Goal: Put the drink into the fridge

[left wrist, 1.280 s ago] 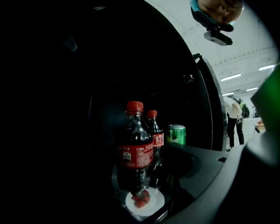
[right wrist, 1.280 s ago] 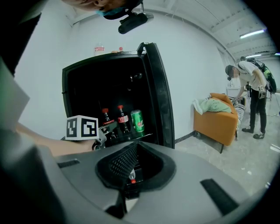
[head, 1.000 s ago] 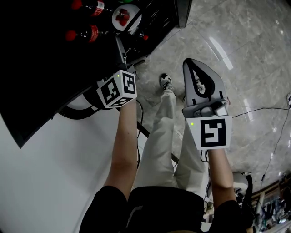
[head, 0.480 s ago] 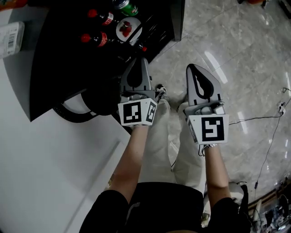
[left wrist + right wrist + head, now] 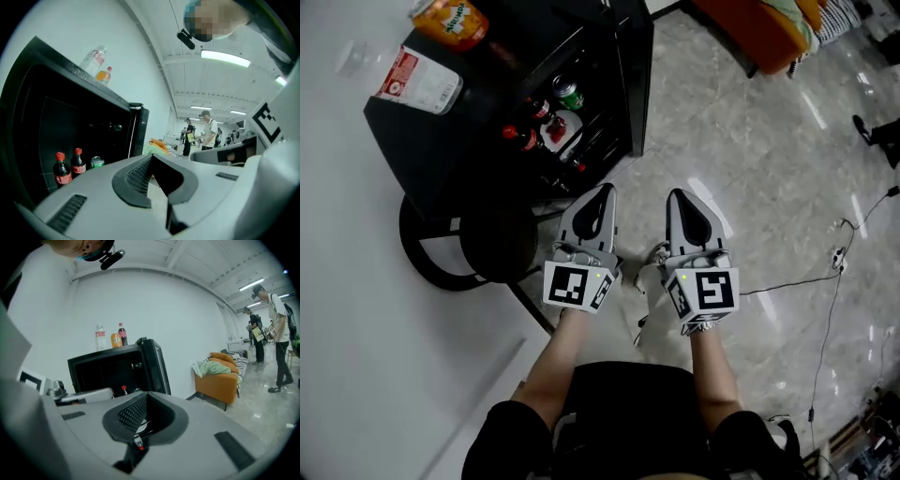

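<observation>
Head view: held left claw (image 5: 601,192) and right claw (image 5: 677,197) clenched, empty, side by side near the open fridge (image 5: 478,84), with water (image 5: 420,80) and orange drink (image 5: 450,21) on top. Left gripper view: showed cola (image 5: 61,169) shelved inside. Right gripper view: showed top drinks upright. Probably best: open wide, grasp one mid-body.

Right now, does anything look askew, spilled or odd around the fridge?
Nothing spilled or damaged. The fridge door stands open, three bottles stand upright on top, and the left gripper and right gripper are shut, holding nothing.
</observation>
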